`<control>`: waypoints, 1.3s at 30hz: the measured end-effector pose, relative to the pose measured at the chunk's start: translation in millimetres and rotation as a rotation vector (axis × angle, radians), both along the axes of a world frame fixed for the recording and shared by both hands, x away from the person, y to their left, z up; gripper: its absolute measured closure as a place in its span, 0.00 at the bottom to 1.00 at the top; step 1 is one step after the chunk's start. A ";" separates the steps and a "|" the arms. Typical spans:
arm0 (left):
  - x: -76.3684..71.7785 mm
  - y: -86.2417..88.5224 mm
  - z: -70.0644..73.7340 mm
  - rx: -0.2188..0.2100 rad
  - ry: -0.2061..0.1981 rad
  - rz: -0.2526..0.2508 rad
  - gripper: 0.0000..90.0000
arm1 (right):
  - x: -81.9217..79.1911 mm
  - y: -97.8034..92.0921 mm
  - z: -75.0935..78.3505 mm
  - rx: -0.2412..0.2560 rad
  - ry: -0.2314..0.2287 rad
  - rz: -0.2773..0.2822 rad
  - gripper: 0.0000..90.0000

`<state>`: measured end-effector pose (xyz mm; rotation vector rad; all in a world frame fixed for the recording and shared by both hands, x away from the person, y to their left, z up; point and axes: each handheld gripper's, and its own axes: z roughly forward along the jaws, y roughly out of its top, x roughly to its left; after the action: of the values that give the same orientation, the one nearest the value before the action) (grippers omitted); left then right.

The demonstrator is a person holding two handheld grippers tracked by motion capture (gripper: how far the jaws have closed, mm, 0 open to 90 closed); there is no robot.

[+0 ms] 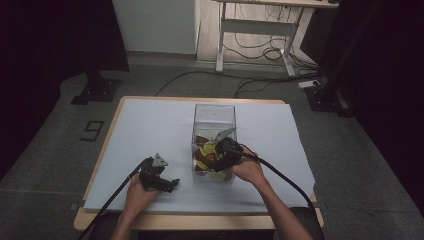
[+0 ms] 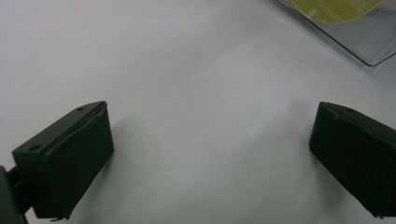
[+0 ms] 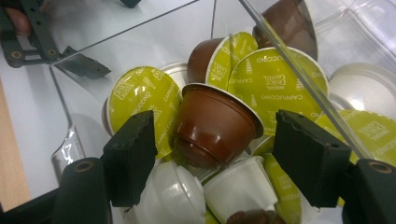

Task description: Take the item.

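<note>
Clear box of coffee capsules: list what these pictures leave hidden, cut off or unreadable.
- Number of capsules: in the right gripper view the lower layers lie under the brown capsule and the white capsules.
- Clear box: in the left gripper view the top edge cuts it to a corner.
- Capsule print: too small in the high view.
- Right gripper: in the high view the hand and box hide its jaws.

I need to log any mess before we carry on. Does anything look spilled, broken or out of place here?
Nothing stands out. The coffee capsules lie jumbled, but all inside the clear box, which stands upright on the white sheet. The right gripper is open above them; the left gripper rests open on bare sheet.
</note>
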<state>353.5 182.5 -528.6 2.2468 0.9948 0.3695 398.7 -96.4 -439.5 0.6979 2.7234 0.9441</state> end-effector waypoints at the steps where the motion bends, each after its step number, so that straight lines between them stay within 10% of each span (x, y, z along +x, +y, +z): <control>1: 0.0 0.0 0.0 0.000 0.000 0.000 0.00 | 0.8 1.3 -0.7 -0.003 0.000 0.004 0.33; 15: 0.0 0.0 0.0 0.000 0.000 0.000 0.00 | 8.5 12.7 -9.5 -0.058 -0.002 0.004 0.37; 25: 0.0 0.0 0.0 0.000 0.000 0.000 0.00 | 9.8 11.5 -10.0 -0.040 0.046 -0.027 0.44; 39: 0.0 0.0 0.0 0.000 0.000 0.000 0.00 | 1.1 6.4 4.4 0.002 -0.002 -0.031 0.44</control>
<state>353.5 182.5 -528.6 2.2469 0.9944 0.3696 399.8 -89.9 -435.1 0.7365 2.7019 0.9404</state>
